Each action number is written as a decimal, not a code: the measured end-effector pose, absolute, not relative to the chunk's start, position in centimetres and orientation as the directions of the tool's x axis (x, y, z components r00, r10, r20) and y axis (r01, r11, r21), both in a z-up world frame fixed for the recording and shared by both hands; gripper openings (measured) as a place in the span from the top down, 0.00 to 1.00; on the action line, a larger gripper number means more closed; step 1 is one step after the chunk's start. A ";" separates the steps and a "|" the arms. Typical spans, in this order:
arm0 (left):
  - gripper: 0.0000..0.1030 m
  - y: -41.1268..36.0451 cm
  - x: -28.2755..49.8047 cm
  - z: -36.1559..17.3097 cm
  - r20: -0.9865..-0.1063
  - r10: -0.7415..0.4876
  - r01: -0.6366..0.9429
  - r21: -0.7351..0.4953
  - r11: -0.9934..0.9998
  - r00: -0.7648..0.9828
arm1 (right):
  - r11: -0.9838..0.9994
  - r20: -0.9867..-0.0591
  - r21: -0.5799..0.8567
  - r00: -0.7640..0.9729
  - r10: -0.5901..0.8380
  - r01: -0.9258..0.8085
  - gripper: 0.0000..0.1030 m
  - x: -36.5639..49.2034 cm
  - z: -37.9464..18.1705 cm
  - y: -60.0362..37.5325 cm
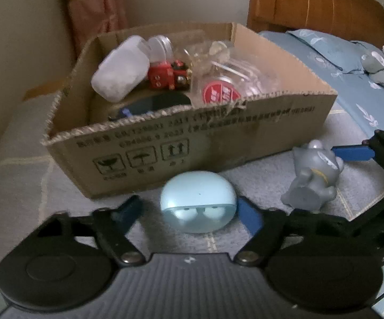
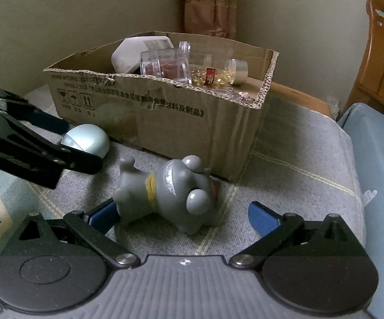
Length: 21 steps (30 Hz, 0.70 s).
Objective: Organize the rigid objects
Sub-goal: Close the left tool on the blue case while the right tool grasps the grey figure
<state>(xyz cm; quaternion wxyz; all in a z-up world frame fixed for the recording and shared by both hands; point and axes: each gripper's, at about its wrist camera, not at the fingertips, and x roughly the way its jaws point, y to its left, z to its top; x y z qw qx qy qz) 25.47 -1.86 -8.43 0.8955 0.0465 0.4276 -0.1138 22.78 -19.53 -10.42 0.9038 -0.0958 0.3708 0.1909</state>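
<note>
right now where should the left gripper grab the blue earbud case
Across its rounded sides, coming in low and level from the front as the left gripper already does. The earbud case is a smooth dome lying flat on the grey blanket, so the widest part near its base probably gives the open fingers the surest hold; higher up they would likely slip off.

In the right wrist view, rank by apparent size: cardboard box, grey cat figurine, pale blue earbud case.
1. cardboard box
2. grey cat figurine, though it lies nearest the camera, which enlarges it
3. pale blue earbud case, partly hidden by the left tongs
</note>
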 end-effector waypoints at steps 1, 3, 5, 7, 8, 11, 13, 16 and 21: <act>0.31 -2.0 25.5 -8.4 -0.773 -0.163 0.250 -0.006 0.968 0.613 | 0.909 -0.707 -0.032 0.652 0.274 -0.416 0.00 22.7 -10.4 -19.5; 0.36 -2.0 25.4 -8.3 -0.770 -0.171 0.259 -0.008 0.966 0.614 | 0.909 -0.708 -0.032 0.651 0.273 -0.416 0.00 22.8 -10.4 -19.5; 0.41 -1.8 25.4 -8.2 -0.770 -0.167 0.254 -0.006 0.967 0.616 | 0.908 -0.710 -0.032 0.649 0.274 -0.418 0.00 22.7 -10.4 -19.5; 0.41 -1.4 25.2 -8.2 -0.771 -0.166 0.250 -0.010 0.968 0.615 | 0.908 -0.712 -0.031 0.647 0.273 -0.418 0.00 22.7 -10.4 -19.5; 0.41 -1.1 25.0 -8.2 -0.772 -0.163 0.248 -0.007 0.969 0.614 | 0.907 -0.713 -0.031 0.646 0.274 -0.420 0.00 22.7 -10.4 -19.4; 0.41 -0.1 24.5 -8.2 -0.776 -0.152 0.233 -0.007 0.972 0.612 | 0.905 -0.717 -0.031 0.640 0.276 -0.425 0.00 22.6 -10.3 -19.3; 0.41 0.8 24.1 -8.2 -0.779 -0.139 0.218 -0.002 0.976 0.611 | 0.900 -0.722 -0.030 0.632 0.281 -0.434 0.00 22.8 -10.3 -18.9; 0.41 2.0 23.5 -8.2 -0.782 -0.123 0.200 0.002 0.980 0.611 | 0.891 -0.727 -0.030 0.622 0.291 -0.452 0.00 22.7 -10.3 -18.4; 0.41 3.4 23.1 -8.2 -0.786 -0.121 0.188 -0.006 0.982 0.606 | 0.875 -0.736 -0.029 0.603 0.309 -0.484 0.00 22.7 -10.2 -17.2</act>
